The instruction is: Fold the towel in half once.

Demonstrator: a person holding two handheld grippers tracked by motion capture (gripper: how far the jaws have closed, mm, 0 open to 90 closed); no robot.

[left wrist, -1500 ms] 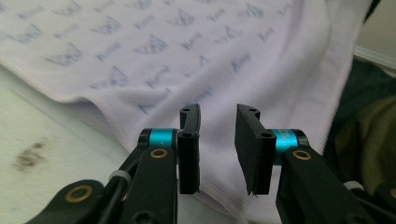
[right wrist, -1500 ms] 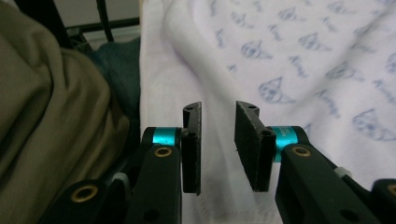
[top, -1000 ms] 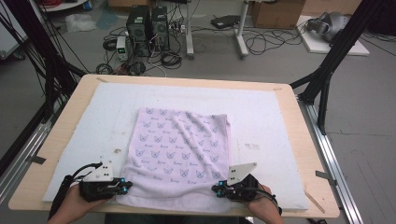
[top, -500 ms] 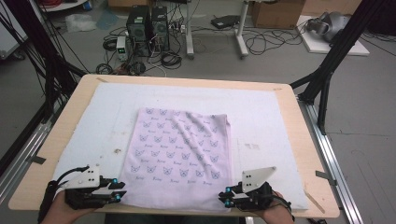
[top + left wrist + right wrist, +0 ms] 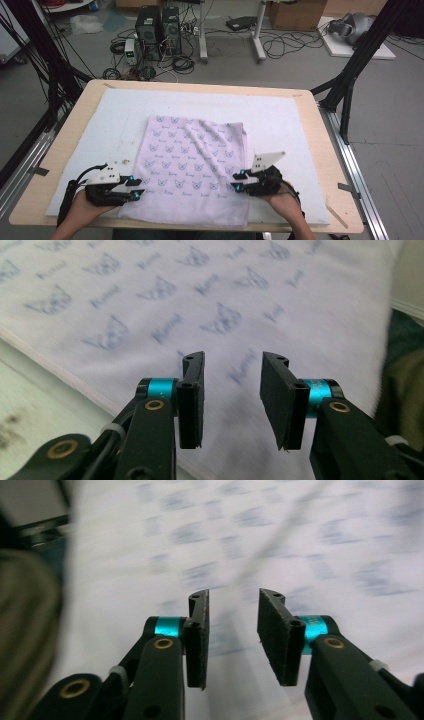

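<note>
While spread flat on the white pad of the worktop, lilac cloth with cat print near the front edge. Left tongs at its left front edge, right tongs over its right side; both just been opening, jaws apart, nothing between them, cloth lying free beneath.

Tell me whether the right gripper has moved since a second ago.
Yes. The right gripper has moved up the high view along the cloth's right edge, away from the table's near edge, jaws just opening, empty.
</note>
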